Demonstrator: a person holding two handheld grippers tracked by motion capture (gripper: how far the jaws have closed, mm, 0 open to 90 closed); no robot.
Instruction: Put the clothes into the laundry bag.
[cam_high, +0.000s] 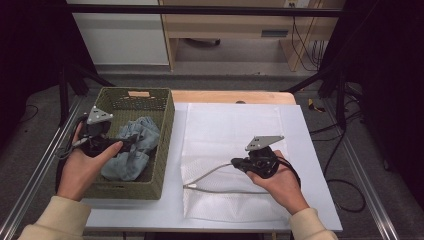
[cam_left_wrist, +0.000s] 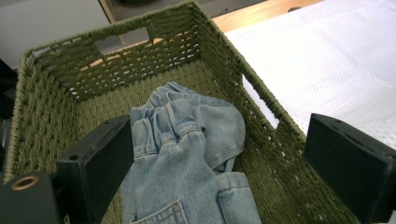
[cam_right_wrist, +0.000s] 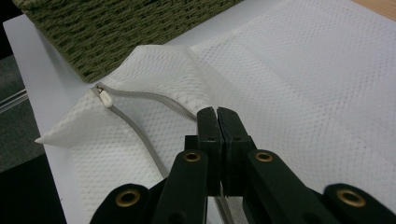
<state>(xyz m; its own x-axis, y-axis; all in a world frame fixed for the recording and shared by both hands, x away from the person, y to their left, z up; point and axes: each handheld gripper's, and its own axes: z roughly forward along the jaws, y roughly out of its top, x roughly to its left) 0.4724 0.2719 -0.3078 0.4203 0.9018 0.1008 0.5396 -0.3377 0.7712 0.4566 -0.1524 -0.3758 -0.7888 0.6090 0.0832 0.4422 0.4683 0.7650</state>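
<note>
Bag-opening step: right gripper (cam_right_wrist: 217, 116), jaws pinched on the mesh laundry bag (cam_high: 235, 130) zipper edge, lifts it while the spread-jawed left gripper (cam_left_wrist: 224, 154) must next close on the denim garment (cam_left_wrist: 187, 158) in the wicker basket (cam_left_wrist: 51, 107).

Cream long sleeves (cam_high: 55, 220) cover both forearms to the wrist. Each hand carries a black gripper topped by a grey three-cornered plate: the left gripper (cam_high: 131, 141) with its plate (cam_high: 99, 116), the right gripper (cam_high: 236, 163) with its plate (cam_high: 263, 142). Thin black cable loops (cam_high: 66, 150) trail beside the left plate; another black cable curves behind the right plate. Seen along the tools, the jaws are blocky matt-black pads (cam_left_wrist: 100, 156); brass-coloured rivets (cam_right_wrist: 192, 157) ring the black linkage arms below the right pads.
</note>
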